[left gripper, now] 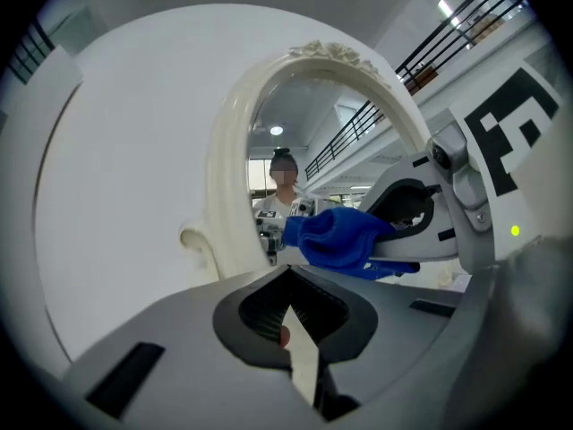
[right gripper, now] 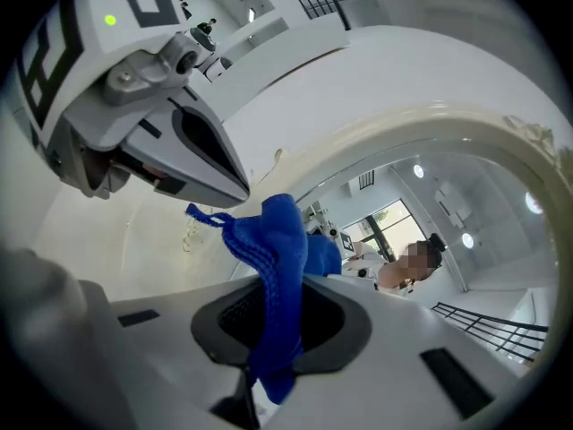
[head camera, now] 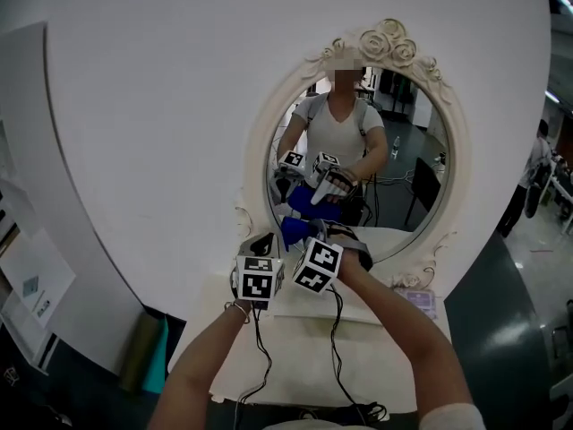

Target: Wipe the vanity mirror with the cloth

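White wall (head camera: 134, 150) backs a pale table (head camera: 385, 348) carrying the oval vanity mirror (head camera: 407, 141) in its carved cream frame. The right gripper (head camera: 303, 236) is clamped on the blue cloth (head camera: 295, 229), bunched at the lower left of the glass. It seems to touch or nearly touch the glass, though no view settles that. The left gripper (head camera: 261, 245) hangs just beside it, jaws together and empty. By my reading the wiping is only at the bottom edge, and most of the glass above remains to be covered.
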`<state>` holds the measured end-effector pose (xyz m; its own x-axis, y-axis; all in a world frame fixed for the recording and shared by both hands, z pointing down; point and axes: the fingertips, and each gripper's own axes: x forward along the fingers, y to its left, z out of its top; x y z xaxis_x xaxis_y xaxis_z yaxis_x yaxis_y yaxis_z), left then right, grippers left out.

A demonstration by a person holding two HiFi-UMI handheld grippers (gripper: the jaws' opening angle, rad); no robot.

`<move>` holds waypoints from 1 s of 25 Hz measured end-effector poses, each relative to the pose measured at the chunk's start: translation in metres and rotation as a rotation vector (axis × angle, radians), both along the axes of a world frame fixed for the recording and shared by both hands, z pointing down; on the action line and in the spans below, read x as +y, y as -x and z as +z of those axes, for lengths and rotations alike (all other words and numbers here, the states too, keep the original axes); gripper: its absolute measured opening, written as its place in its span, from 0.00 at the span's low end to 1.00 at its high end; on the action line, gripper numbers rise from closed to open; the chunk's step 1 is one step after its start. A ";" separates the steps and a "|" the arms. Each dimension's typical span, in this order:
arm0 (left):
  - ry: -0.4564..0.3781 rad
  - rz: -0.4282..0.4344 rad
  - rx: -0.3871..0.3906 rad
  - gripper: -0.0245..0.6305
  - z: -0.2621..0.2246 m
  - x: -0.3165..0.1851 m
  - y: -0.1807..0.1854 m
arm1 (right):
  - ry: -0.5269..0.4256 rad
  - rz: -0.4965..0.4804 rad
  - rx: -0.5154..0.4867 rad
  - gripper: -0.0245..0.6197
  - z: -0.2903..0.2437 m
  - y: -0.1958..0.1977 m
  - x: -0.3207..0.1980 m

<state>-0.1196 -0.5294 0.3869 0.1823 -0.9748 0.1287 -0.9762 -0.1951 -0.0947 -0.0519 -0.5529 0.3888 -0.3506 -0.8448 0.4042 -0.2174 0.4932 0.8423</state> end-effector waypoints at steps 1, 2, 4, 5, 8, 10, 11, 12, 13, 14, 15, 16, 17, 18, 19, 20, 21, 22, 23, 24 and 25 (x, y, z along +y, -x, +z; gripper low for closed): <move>-0.028 0.021 -0.005 0.04 -0.020 -0.004 -0.007 | -0.019 0.002 -0.007 0.14 -0.018 -0.005 -0.001; -0.054 0.039 -0.011 0.04 -0.038 -0.007 -0.012 | -0.040 0.006 -0.017 0.14 -0.036 -0.011 -0.002; -0.110 0.074 -0.029 0.04 -0.075 -0.007 -0.022 | -0.090 0.020 -0.039 0.14 -0.076 -0.022 -0.004; -0.139 0.090 -0.038 0.04 -0.094 -0.007 -0.027 | -0.126 0.030 -0.044 0.14 -0.100 -0.029 -0.005; -0.220 0.123 -0.029 0.04 -0.154 -0.009 -0.039 | -0.257 0.067 -0.029 0.14 -0.175 -0.055 -0.007; -0.265 0.136 0.001 0.04 -0.194 -0.012 -0.044 | -0.340 0.093 -0.014 0.14 -0.223 -0.071 -0.006; -0.287 0.141 0.010 0.04 -0.213 -0.014 -0.047 | -0.380 0.105 -0.006 0.14 -0.247 -0.078 -0.006; -0.309 0.143 0.010 0.04 -0.232 -0.015 -0.050 | -0.420 0.119 0.006 0.14 -0.269 -0.085 -0.005; -0.330 0.144 0.004 0.04 -0.249 -0.017 -0.053 | -0.458 0.134 0.023 0.14 -0.290 -0.091 -0.005; -0.349 0.145 -0.004 0.04 -0.265 -0.018 -0.056 | -0.494 0.152 0.044 0.14 -0.308 -0.097 -0.005; -0.365 0.146 -0.008 0.04 -0.279 -0.019 -0.060 | -0.524 0.170 0.065 0.14 -0.324 -0.102 -0.005; -0.377 0.148 -0.006 0.04 -0.291 -0.020 -0.063 | -0.549 0.185 0.083 0.14 -0.337 -0.106 -0.005; -0.386 0.152 -0.002 0.04 -0.301 -0.020 -0.065 | -0.568 0.198 0.093 0.14 -0.347 -0.108 -0.005; -0.394 0.155 0.005 0.04 -0.308 -0.021 -0.068 | -0.582 0.209 0.096 0.14 -0.355 -0.110 -0.005; -0.399 0.158 0.012 0.04 -0.313 -0.021 -0.070 | -0.592 0.217 0.092 0.14 -0.362 -0.111 -0.006; -0.400 0.161 0.020 0.04 -0.315 -0.022 -0.073 | -0.598 0.223 0.085 0.14 -0.366 -0.111 -0.007; -0.400 0.165 0.026 0.04 -0.315 -0.022 -0.075 | -0.603 0.226 0.076 0.14 -0.368 -0.111 -0.008; -0.397 0.169 0.029 0.04 -0.313 -0.023 -0.077 | -0.607 0.227 0.071 0.14 -0.368 -0.110 -0.009; -0.392 0.172 0.029 0.04 -0.308 -0.025 -0.078 | -0.611 0.227 0.069 0.14 -0.366 -0.109 -0.010; -0.385 0.173 0.027 0.04 -0.303 -0.027 -0.080 | -0.617 0.227 0.070 0.14 -0.363 -0.108 -0.011; -0.376 0.172 0.024 0.04 -0.296 -0.029 -0.081 | -0.621 0.227 0.073 0.14 -0.360 -0.107 -0.012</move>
